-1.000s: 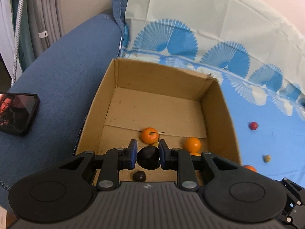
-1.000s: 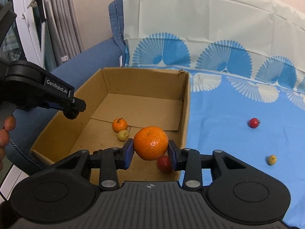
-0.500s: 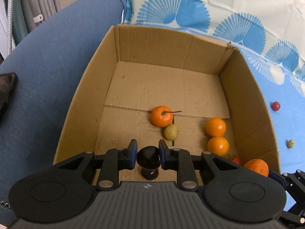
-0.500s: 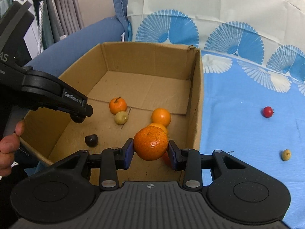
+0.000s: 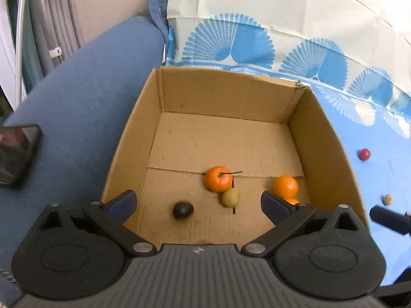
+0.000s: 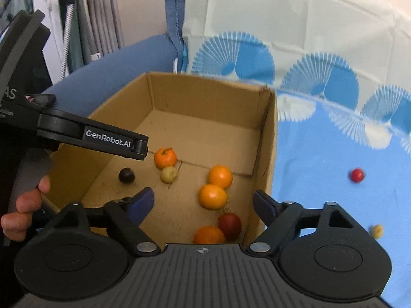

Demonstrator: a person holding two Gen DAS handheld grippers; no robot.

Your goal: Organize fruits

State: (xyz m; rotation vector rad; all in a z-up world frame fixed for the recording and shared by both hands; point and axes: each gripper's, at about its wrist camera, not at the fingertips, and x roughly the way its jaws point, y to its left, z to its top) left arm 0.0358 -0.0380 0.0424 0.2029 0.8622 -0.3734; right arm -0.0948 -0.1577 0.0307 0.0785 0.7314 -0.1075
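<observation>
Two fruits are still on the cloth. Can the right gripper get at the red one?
Probably yes. The right gripper is open and empty, and the red fruit lies alone on bare cloth, outside the box.

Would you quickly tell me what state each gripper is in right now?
Left gripper: open, jaws just opened, nothing held; dark fruit lies in the cardboard box.
Right gripper: open, jaws just opened, nothing held.
</observation>
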